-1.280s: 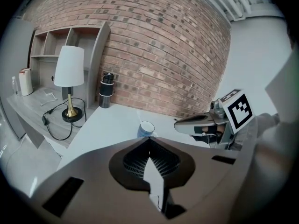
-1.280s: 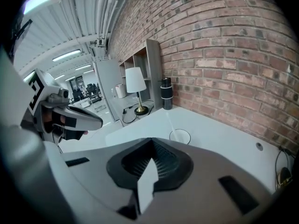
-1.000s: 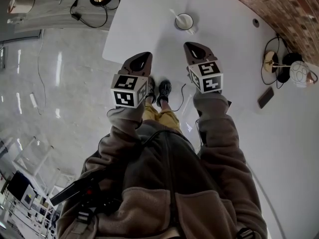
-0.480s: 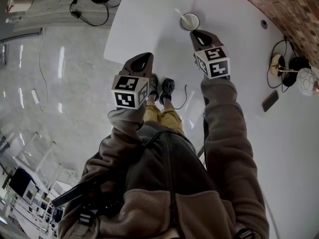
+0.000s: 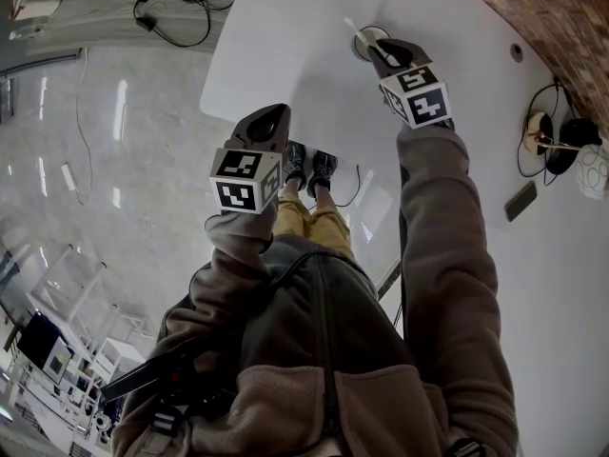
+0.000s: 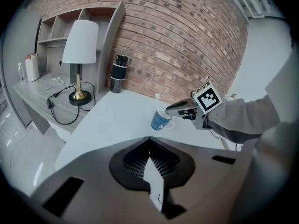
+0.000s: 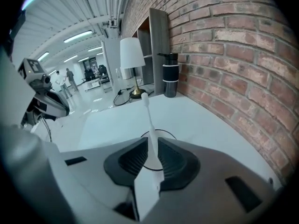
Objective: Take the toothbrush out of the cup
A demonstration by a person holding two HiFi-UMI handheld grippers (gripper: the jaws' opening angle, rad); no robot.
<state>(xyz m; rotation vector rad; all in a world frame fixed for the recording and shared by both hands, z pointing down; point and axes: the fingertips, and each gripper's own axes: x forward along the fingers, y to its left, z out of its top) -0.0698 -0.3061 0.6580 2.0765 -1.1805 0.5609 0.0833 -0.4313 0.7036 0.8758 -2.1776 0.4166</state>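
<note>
Head view: the right gripper (image 5: 383, 49) reaches over the cup (image 5: 363, 34) on the white table (image 5: 285, 36), and the left gripper (image 5: 274, 114) hangs nearer the body.

Left gripper view: its jaws meet on nothing. The blue cup (image 6: 160, 120) bears a white mark too small to read, with the toothbrush (image 6: 157, 98) upright in it.

Right gripper view: the narrow jaws pinch the toothbrush (image 7: 148, 120) handle above the cup rim (image 7: 168, 132).

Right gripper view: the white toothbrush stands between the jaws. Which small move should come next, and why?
Probably lift the right hand-held gripper straight up. Its jaws seem shut on the white plastic toothbrush, whose lower end sits inside the blue-and-white cup, so a vertical pull should free it without tipping the cup.
</note>
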